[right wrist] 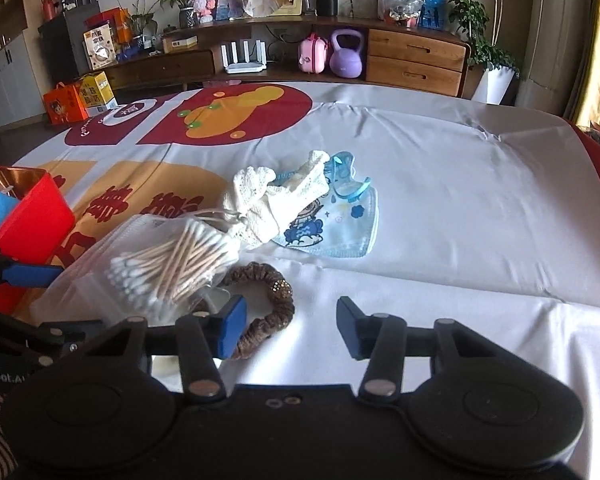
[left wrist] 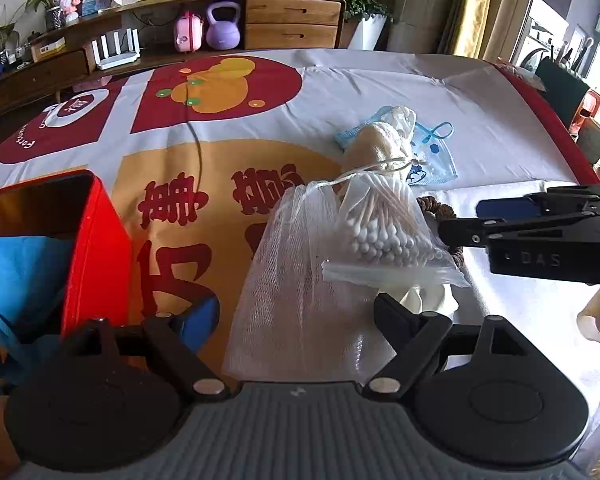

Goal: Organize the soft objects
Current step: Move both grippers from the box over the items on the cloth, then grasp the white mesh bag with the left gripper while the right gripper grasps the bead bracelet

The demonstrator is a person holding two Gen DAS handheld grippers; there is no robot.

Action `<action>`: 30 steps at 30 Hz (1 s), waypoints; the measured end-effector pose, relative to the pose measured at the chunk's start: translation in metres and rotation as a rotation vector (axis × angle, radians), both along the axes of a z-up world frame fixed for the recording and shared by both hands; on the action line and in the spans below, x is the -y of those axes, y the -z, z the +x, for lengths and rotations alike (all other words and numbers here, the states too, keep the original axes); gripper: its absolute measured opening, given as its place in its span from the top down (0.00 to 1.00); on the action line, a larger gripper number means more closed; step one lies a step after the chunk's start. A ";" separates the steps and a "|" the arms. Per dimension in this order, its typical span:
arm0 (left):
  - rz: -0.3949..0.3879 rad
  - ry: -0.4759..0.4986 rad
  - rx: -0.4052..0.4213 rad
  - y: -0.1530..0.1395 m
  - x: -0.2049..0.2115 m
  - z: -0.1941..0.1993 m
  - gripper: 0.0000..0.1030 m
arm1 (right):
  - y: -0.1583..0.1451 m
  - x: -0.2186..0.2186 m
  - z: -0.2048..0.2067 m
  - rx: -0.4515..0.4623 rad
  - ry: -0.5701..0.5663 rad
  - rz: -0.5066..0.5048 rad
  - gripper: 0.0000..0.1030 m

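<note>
A pile lies mid-table: a white mesh bag (left wrist: 296, 292), a clear bag of cotton swabs (left wrist: 384, 232) (right wrist: 172, 268), a cream knit cloth (left wrist: 384, 140) (right wrist: 272, 196), a blue child's face mask (left wrist: 432, 156) (right wrist: 332, 228) and a brown scrunchie (right wrist: 264, 312). My left gripper (left wrist: 298, 316) is open, its fingers either side of the mesh bag. My right gripper (right wrist: 292, 332) is open, its left finger (right wrist: 230, 332) over the scrunchie; it also shows at the right of the left wrist view (left wrist: 500, 220). A red box (left wrist: 88, 256) (right wrist: 32, 220) holds blue cloth (left wrist: 16, 280).
The table wears a white cloth (right wrist: 460, 184) with red and orange prints. A sideboard (right wrist: 412, 60) behind carries a purple kettlebell (right wrist: 346, 56), a pink case, a router and plants. Gift boxes (right wrist: 80, 96) stand on the floor at far left.
</note>
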State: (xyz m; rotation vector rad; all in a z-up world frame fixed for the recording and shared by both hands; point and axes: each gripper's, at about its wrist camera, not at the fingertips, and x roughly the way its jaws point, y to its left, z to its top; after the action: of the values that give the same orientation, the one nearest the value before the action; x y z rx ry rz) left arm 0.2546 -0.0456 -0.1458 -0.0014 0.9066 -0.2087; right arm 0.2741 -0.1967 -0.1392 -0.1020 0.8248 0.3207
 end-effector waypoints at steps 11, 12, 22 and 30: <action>-0.033 0.006 0.016 -0.003 -0.002 -0.004 0.46 | 0.008 -0.010 0.000 -0.002 -0.015 -0.026 0.73; -0.039 0.003 0.016 -0.004 -0.003 -0.005 0.52 | 0.008 -0.011 0.000 0.000 -0.015 -0.028 0.76; -0.018 0.020 0.037 -0.011 -0.002 -0.014 0.85 | 0.007 -0.010 -0.007 0.021 0.027 -0.027 0.88; -0.039 -0.011 0.057 -0.026 -0.014 -0.027 0.91 | -0.015 -0.003 -0.026 0.086 0.052 -0.009 0.89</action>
State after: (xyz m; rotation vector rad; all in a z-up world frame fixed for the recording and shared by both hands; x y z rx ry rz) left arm 0.2276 -0.0321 -0.1202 -0.0368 0.8454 -0.2148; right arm 0.2477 -0.1940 -0.1246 -0.1022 0.7421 0.2615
